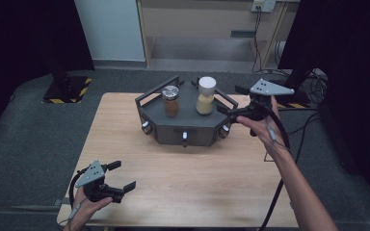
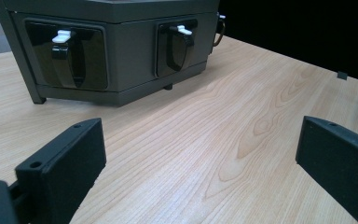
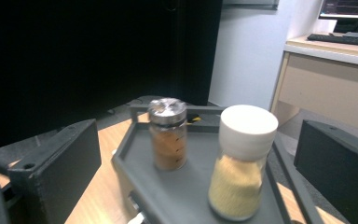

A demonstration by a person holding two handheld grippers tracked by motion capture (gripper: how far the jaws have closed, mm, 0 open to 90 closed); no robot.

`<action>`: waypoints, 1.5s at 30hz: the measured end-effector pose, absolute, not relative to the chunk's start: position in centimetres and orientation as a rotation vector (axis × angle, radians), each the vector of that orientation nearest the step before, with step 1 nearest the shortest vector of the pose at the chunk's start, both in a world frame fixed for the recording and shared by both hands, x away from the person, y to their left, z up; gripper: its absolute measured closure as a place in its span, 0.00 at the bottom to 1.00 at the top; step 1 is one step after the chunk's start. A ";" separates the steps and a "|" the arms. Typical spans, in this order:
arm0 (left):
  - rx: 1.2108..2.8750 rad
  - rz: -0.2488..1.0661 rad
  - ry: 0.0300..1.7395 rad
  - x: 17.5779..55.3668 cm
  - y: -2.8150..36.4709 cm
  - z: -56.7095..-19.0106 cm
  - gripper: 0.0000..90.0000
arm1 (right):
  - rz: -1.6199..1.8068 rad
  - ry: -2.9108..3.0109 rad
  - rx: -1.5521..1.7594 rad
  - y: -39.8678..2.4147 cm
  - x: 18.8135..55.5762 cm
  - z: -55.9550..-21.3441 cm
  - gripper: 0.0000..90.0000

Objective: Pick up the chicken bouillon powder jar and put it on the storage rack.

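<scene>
While fingers (image 3: 56, 163) gape — white-capped jar (image 3: 242, 163) between, untouched.

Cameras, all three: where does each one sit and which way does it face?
High view: above the table's near edge, looking down at the rack; both forearms and tongs show.
Left gripper view: low by the table, facing the rack's side; own jaws show.
Right gripper view: beside the rack, facing the white-lid jar; own jaws show.
Shared: the rack.

matt wood-grain table (image 1: 183, 173), shiny metal-capped jar (image 1: 171, 101)
</scene>
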State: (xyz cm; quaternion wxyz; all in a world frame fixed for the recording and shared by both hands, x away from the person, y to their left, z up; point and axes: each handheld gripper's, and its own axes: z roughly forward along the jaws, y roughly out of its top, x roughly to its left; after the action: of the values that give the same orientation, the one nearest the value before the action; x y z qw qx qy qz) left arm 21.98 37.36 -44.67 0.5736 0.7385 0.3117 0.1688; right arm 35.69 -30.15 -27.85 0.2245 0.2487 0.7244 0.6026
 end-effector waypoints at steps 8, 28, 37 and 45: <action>1.733 0.399 0.725 21.8 37.2 -44.6 0.00 | 1.702 2.015 0.623 -32.0 32.4 -29.2 0.01; 1.705 0.399 0.733 21.2 37.4 -44.6 0.01 | 1.676 2.025 0.608 -34.5 24.4 -35.2 0.01; 1.716 0.400 0.725 21.2 37.3 -44.5 0.01 | 1.604 1.986 0.690 -34.7 21.9 -38.2 0.01; 1.710 0.399 0.721 21.3 37.4 -44.6 0.01 | 1.537 1.971 0.747 -34.7 20.4 -40.9 0.01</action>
State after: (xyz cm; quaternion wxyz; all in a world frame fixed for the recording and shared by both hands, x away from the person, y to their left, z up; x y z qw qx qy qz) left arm 21.25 37.36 -44.58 0.5824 0.7323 0.3088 0.1707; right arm 20.41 -34.69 -40.93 0.2632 0.2763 0.7289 0.5685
